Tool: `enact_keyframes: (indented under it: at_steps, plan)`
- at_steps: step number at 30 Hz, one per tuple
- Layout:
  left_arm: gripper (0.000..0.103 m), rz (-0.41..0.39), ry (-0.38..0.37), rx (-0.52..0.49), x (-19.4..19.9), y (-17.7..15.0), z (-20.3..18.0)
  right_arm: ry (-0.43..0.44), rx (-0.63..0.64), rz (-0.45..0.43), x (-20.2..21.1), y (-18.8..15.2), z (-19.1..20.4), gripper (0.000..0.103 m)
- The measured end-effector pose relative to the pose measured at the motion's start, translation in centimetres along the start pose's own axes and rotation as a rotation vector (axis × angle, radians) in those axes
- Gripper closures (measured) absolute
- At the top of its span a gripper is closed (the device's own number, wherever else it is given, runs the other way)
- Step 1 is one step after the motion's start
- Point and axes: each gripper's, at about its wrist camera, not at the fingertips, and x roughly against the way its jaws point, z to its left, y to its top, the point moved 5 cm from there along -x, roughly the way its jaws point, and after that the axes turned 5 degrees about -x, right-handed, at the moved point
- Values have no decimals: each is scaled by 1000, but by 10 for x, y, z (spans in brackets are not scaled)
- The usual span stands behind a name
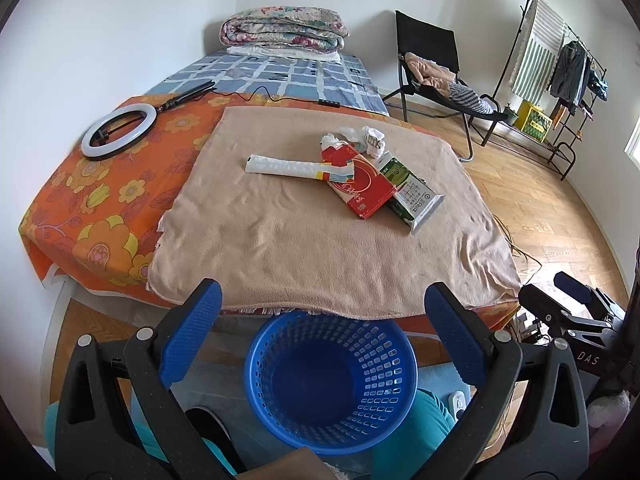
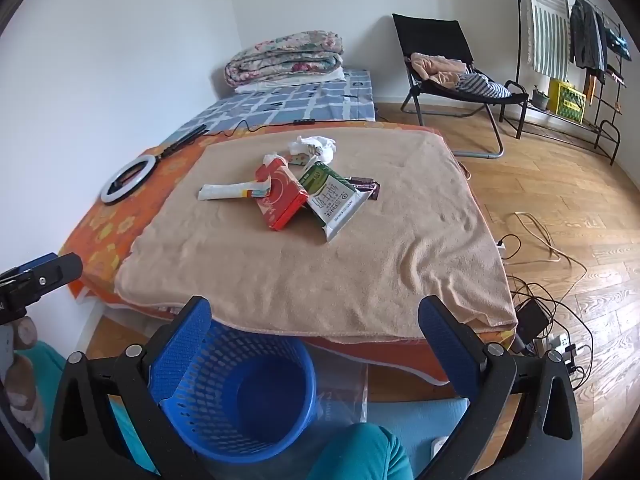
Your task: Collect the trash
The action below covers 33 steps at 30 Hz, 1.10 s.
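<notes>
White walls meet at a corner behind a low bed covered by a blue checked sheet, with folded floral quilts stacked at its far end. Wood-plank floor, daylit. A black folding chair holding clothes stands right of the bed; a black garment rack with hanging clothes occupies the far right wall.

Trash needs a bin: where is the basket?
The blue basket stands on the floor below the towel's near edge, low centre in the left view, lower left in the right.
</notes>
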Motion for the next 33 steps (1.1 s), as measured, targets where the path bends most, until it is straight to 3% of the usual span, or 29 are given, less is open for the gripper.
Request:
enact_keyframes:
  at_steps: [33]
  plan:
    - [0, 12, -8, 6, -3, -2, 0, -27, -18, 15, -10, 0, -6, 1]
